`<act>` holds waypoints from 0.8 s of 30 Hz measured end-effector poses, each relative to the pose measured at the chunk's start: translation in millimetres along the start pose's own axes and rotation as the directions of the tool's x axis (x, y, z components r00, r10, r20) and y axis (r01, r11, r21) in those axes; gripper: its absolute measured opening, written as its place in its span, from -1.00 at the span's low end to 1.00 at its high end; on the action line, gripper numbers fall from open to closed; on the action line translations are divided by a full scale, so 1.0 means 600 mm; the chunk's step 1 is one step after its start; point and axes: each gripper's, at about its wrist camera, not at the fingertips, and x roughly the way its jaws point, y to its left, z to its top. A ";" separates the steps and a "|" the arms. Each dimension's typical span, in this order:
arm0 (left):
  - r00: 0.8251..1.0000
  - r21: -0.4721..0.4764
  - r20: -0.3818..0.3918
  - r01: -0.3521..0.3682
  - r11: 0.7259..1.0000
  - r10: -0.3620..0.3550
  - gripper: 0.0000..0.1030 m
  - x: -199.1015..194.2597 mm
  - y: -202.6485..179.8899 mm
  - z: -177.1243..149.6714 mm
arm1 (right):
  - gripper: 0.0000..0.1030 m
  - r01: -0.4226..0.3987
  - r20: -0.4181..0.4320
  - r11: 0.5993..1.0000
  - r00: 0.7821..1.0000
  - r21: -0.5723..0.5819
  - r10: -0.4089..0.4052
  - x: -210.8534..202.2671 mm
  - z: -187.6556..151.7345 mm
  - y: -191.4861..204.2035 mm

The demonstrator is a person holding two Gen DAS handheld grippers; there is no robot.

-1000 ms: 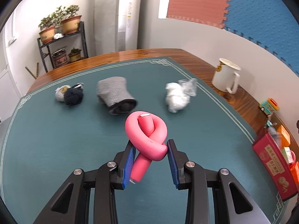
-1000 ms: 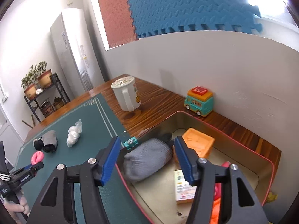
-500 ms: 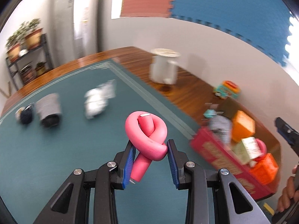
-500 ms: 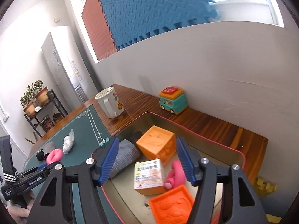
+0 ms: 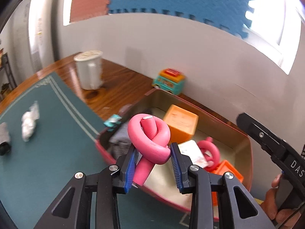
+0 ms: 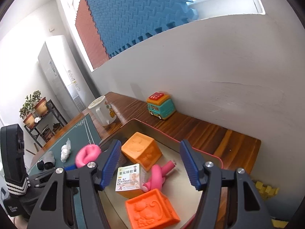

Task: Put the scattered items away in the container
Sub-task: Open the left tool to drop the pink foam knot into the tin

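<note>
Left gripper point(image 5: 154, 157) clenches the knotted pink foam tube point(image 5: 149, 133) over the red-rimmed tray point(image 5: 247, 143); right gripper point(image 6: 150, 164), released, hovers above 2 orange blocks point(image 6: 142, 152).

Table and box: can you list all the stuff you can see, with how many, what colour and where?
Knotted foam roller: 1, pink, held over the box.
Box: 1, red rim, on the table.
Cubes: 2, orange, in the box.
Carton: 1, white, in the box.
Foam knot: 1, pink, in the box.
Sock roll: 1, grey, in the box.
Toy bus: 1, teal and orange, by the wall.
Mug: 1, white, on the wood.
White bundle: 1, on the green mat.
Left gripper: jaws shut on the roller.
Right gripper: jaws open, empty.
</note>
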 end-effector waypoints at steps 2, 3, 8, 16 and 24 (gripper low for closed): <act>1.000 -0.008 0.002 -0.003 1.000 0.003 0.23 -0.003 0.008 -0.001 | 0.32 -0.003 -0.001 1.000 1.000 0.004 0.003 0.001 0.000 -0.001; 1.000 -0.013 0.004 -0.005 1.000 0.005 0.27 -0.004 0.011 -0.002 | 0.32 -0.004 -0.002 1.000 1.000 0.006 0.004 0.001 0.000 -0.001; 1.000 -0.034 0.009 -0.014 0.999 0.014 0.27 -0.011 0.030 -0.004 | 0.32 -0.023 -0.004 1.000 1.000 -0.005 0.023 0.000 0.000 0.016; 0.997 -0.071 0.027 -0.066 0.995 0.068 0.27 -0.036 0.084 -0.013 | 0.39 -0.070 -0.003 0.996 0.998 -0.062 0.070 -0.007 0.008 0.079; 0.974 -0.164 0.056 -0.207 0.965 0.218 0.27 -0.111 0.227 -0.038 | 0.48 -0.144 -0.035 0.977 0.990 -0.156 0.140 0.004 0.014 0.189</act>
